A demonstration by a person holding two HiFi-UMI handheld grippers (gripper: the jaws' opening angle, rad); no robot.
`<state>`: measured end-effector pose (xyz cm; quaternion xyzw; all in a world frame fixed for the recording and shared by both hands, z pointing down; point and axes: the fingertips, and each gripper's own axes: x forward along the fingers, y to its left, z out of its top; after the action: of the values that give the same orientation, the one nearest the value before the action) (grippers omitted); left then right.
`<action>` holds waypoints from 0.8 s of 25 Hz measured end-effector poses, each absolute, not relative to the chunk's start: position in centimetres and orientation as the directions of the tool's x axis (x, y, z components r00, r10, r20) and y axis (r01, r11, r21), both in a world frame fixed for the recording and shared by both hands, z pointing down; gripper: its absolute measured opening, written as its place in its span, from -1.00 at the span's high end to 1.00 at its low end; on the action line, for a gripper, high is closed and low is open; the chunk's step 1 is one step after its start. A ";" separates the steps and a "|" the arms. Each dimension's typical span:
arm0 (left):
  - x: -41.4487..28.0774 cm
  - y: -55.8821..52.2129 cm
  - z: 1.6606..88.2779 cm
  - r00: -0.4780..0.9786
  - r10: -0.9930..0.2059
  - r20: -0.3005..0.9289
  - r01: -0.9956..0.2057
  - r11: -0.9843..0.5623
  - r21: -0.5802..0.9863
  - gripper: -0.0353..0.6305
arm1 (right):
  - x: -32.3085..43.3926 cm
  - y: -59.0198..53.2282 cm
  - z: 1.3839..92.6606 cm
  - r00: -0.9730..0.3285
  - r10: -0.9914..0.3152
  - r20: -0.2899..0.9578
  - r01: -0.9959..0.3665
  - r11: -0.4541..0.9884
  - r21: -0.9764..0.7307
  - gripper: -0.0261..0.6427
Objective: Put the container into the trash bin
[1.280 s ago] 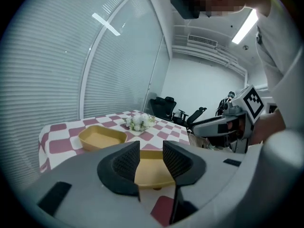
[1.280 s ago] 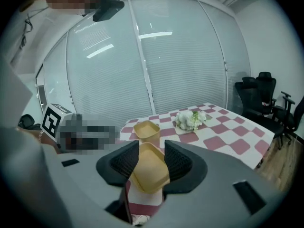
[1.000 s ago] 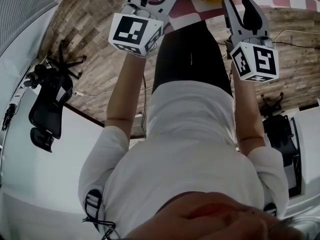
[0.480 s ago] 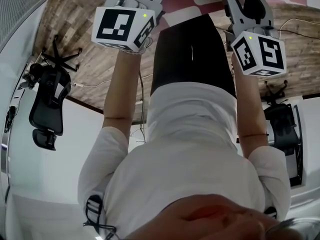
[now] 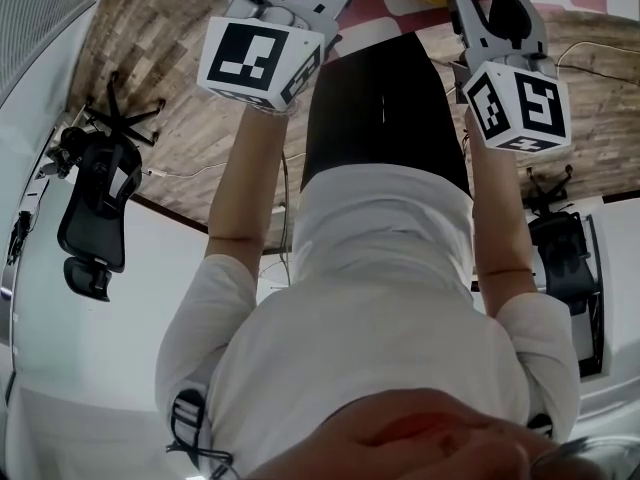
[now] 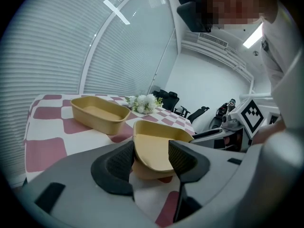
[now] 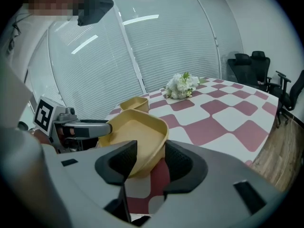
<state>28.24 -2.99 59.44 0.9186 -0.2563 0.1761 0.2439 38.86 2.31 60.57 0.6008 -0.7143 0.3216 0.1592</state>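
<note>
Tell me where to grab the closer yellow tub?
Grip its thin rim at opposite ends, from each side. The tub is wide and shallow, likely too broad for one pair of jaws, but its upright wall fits between them: left gripper and right gripper, both open, straddle it.

red-and-white checked table (image 6: pixel 45 151) — on it a tan container (image 6: pixel 99 113), white flowers (image 6: pixel 142 102), perhaps a second container (image 6: pixel 153 148).

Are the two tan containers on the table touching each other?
Apart. The left gripper view shows a strip of checked tablecloth between the near container and the far container.
</note>
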 end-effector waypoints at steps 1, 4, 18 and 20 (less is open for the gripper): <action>28.3 -2.8 59.1 0.806 -0.384 0.450 -0.556 -0.750 0.358 0.24 | 39.0 2.3 60.2 -0.225 -0.759 0.611 -0.962 0.073 -0.264 0.36; 28.3 -2.3 57.8 0.807 -0.388 0.446 -0.558 -0.749 0.357 0.23 | 39.4 2.0 58.6 -0.221 -0.771 0.597 -0.964 0.081 -0.252 0.36; 27.6 -2.6 48.3 0.785 -0.484 0.387 -0.607 -0.729 0.317 0.24 | 39.8 -1.8 47.9 -0.238 -0.851 0.468 -0.970 0.188 -0.151 0.39; 27.4 -2.9 46.5 0.778 -0.506 0.374 -0.618 -0.723 0.309 0.24 | 39.6 -2.5 45.9 -0.247 -0.860 0.446 -0.969 0.207 -0.137 0.39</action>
<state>27.39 -2.94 46.50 0.9186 -0.3059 0.1327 0.2122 39.63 -2.47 45.91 0.5978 -0.7647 0.1972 0.1378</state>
